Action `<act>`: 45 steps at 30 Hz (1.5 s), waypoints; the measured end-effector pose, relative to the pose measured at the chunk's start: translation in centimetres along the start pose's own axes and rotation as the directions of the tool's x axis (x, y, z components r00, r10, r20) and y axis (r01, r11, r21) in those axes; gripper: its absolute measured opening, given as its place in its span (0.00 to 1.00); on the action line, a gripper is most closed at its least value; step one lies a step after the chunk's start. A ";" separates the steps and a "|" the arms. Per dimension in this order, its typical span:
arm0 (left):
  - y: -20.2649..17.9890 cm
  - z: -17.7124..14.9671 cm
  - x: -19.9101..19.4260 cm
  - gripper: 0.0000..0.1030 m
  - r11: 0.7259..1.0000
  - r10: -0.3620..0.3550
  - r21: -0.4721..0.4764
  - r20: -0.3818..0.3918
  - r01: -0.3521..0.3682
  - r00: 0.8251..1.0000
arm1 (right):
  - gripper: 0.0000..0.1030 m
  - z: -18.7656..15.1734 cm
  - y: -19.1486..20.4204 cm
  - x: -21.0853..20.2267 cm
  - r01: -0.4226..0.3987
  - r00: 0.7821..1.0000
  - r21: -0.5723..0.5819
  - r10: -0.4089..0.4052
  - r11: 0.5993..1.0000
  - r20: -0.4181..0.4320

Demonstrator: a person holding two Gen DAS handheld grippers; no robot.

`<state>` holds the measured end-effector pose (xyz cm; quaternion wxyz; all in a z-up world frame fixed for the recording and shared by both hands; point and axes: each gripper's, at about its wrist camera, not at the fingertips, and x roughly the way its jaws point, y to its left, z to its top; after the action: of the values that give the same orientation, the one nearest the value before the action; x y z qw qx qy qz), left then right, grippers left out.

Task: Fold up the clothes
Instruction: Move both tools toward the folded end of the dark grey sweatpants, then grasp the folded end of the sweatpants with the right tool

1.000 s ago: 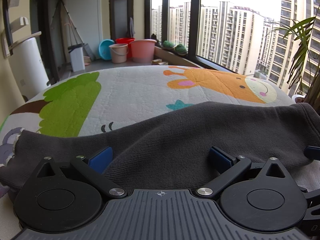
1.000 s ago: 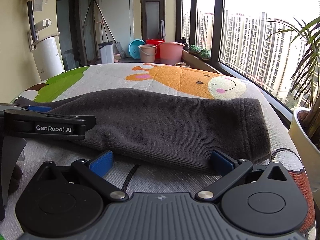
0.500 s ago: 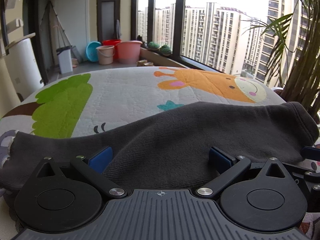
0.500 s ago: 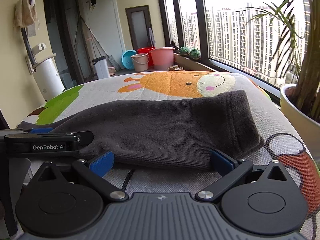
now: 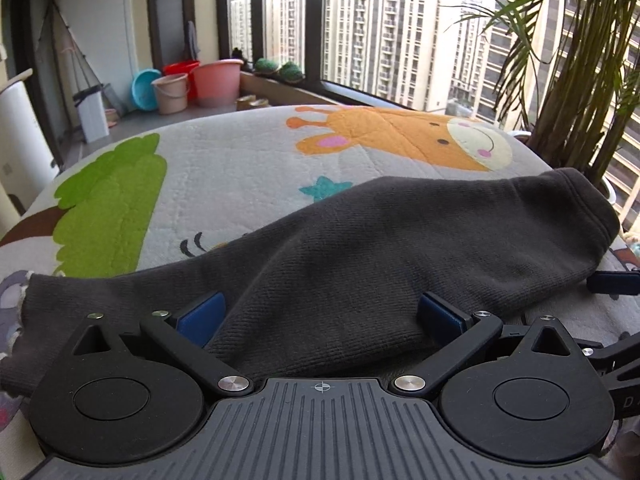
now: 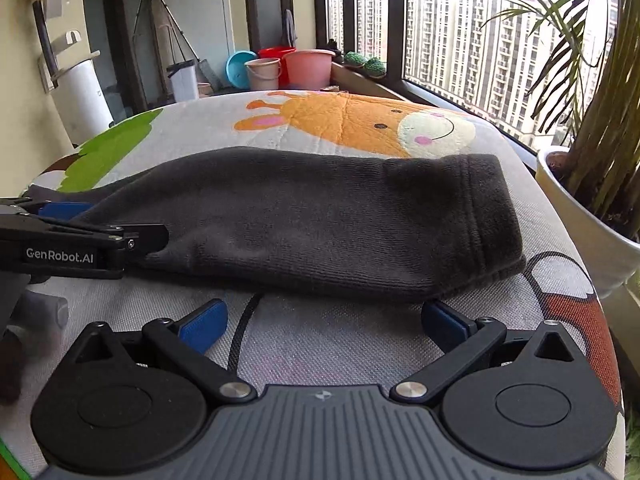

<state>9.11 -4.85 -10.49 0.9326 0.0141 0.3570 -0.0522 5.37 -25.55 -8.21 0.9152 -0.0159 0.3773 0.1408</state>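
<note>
A dark grey knit garment (image 5: pixel 400 248) lies stretched across the cartoon-print mat (image 5: pixel 240 168); it also shows in the right wrist view (image 6: pixel 328 216). My left gripper (image 5: pixel 320 314) is open, its blue pads either side of the garment's near edge, cloth lying between them. My right gripper (image 6: pixel 324 322) is open and empty, just short of the garment's near hem, over bare mat. The left gripper's side shows in the right wrist view (image 6: pixel 80 240) at the garment's left end.
A potted palm (image 6: pixel 592 184) stands close off the mat's right edge. Plastic buckets and basins (image 5: pixel 192 84) sit on the floor beyond the mat, by the window wall. A white bin (image 6: pixel 84 100) stands far left.
The garment's right cuffed end has shifted inward and the cloth has bunched shorter. Both grippers have stayed open, and both views have swung a little to the right.
</note>
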 end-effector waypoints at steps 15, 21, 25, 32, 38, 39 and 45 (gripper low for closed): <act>-2.3 0.8 -2.3 1.00 0.999 0.015 -0.049 0.039 -0.013 0.999 | 0.53 0.9 -8.3 -5.5 0.043 0.972 0.181 -0.083 0.983 0.219; -3.1 1.7 -2.8 1.00 0.994 -0.075 -0.072 0.070 0.080 0.995 | 0.56 1.2 -10.5 -2.1 0.007 0.987 0.348 -0.062 0.937 0.149; -2.6 0.7 -0.9 1.00 0.984 -0.112 -0.134 0.013 0.113 0.994 | 0.51 1.1 -11.5 0.1 -0.003 0.992 0.438 -0.054 0.899 0.118; -2.2 0.4 -1.5 1.00 0.980 -0.137 -0.146 0.025 0.139 0.990 | 0.29 2.7 -7.2 -1.4 0.088 0.966 0.154 -0.122 0.984 0.229; -2.4 5.1 -3.8 1.00 0.968 -0.196 -0.143 0.099 0.209 0.976 | 0.26 3.0 -2.2 -2.3 0.022 0.967 -0.092 0.002 0.995 0.257; -2.9 6.1 -4.1 1.00 0.971 -0.195 -0.118 0.114 0.208 0.974 | 0.25 2.8 -1.5 -2.1 0.003 0.968 -0.120 0.027 0.993 0.248; -9.3 10.9 -1.2 1.00 0.960 -0.279 0.030 0.044 0.278 0.959 | 0.25 2.1 -0.1 -1.8 -0.023 0.969 -0.141 0.057 0.990 0.239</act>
<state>14.49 -14.71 -1.46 0.9239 -0.0264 0.3324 -0.1875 5.62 -25.81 -5.43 0.9482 -0.0536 0.2522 0.1857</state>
